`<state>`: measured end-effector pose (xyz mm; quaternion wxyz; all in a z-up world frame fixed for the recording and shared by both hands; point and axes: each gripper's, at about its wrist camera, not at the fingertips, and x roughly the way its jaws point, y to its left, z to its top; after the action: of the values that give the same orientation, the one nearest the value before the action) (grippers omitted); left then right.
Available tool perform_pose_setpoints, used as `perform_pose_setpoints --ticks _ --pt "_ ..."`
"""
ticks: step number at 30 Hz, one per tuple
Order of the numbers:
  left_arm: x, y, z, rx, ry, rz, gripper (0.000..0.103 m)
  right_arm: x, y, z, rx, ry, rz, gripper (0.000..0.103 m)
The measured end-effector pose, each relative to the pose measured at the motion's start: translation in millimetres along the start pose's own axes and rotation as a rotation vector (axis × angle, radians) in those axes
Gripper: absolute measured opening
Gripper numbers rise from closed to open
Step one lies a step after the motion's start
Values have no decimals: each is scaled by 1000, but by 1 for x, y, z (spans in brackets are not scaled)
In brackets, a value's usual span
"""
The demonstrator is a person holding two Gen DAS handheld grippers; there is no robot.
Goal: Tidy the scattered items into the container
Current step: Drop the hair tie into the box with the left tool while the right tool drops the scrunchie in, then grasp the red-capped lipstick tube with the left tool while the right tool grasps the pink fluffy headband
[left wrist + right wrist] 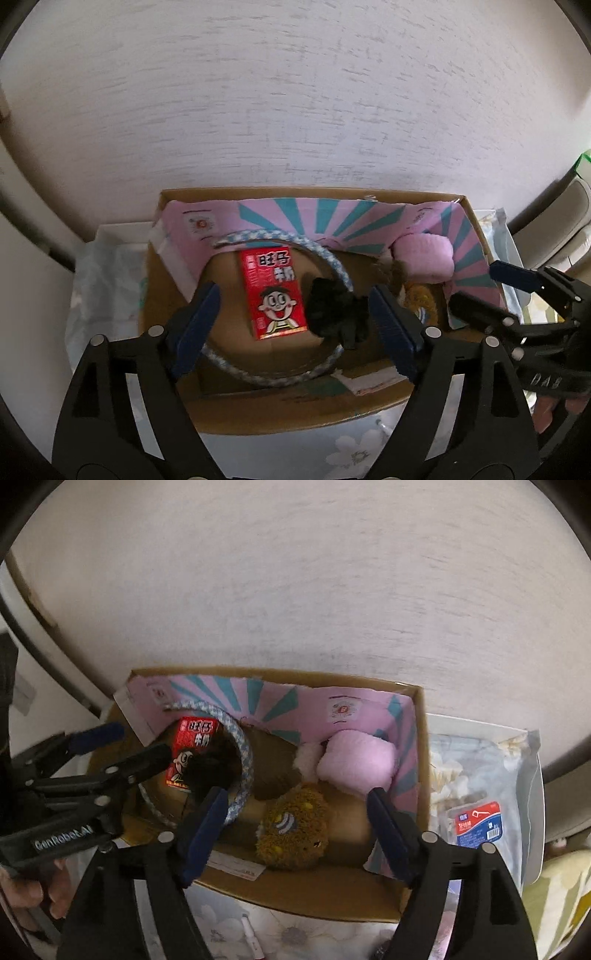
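Note:
A cardboard box (295,410) with a pink and teal lining stands against the wall; it also shows in the right wrist view (332,890). In it lie a red milk carton (273,291), a black scrunchie (336,314), a blue-white rope ring (332,262), a pink plush (424,258) and a brown plush toy (295,827). My left gripper (295,325) is open and empty above the carton and scrunchie. My right gripper (299,827) is open and empty above the brown plush toy.
A clear plastic bag (480,794) with a blue-red label lies right of the box. A floral cloth (295,934) covers the surface in front, with a white pen-like item (251,938) on it. A textured wall (295,92) stands right behind the box.

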<state>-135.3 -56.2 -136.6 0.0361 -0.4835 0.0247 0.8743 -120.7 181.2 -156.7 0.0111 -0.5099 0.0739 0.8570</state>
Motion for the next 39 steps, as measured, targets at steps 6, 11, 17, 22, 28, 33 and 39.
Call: perform_pose_setpoints --ticks 6,11,17,22,28,33,39 --pt "-11 4 -3 4 -15 3 81 -8 -12 -5 35 -7 -7 75" --pt "-24 -1 -6 14 -43 -20 81 -12 -13 -7 45 -19 -7 75" --pt "-46 -11 -8 54 -83 -15 81 -30 -16 -12 48 -51 -20 75" --pt "-67 -17 -10 77 -117 -22 81 -52 -31 -16 61 -93 -48 75" --pt "-103 -28 -21 106 -170 -30 81 -99 -74 -32 105 -162 -139 75" --pt "-120 -42 -39 132 -184 -57 89 -124 -112 -59 168 -178 -175 75" --pt "-102 -69 -75 203 -103 -81 89 -125 -144 -100 232 -140 -199 75"
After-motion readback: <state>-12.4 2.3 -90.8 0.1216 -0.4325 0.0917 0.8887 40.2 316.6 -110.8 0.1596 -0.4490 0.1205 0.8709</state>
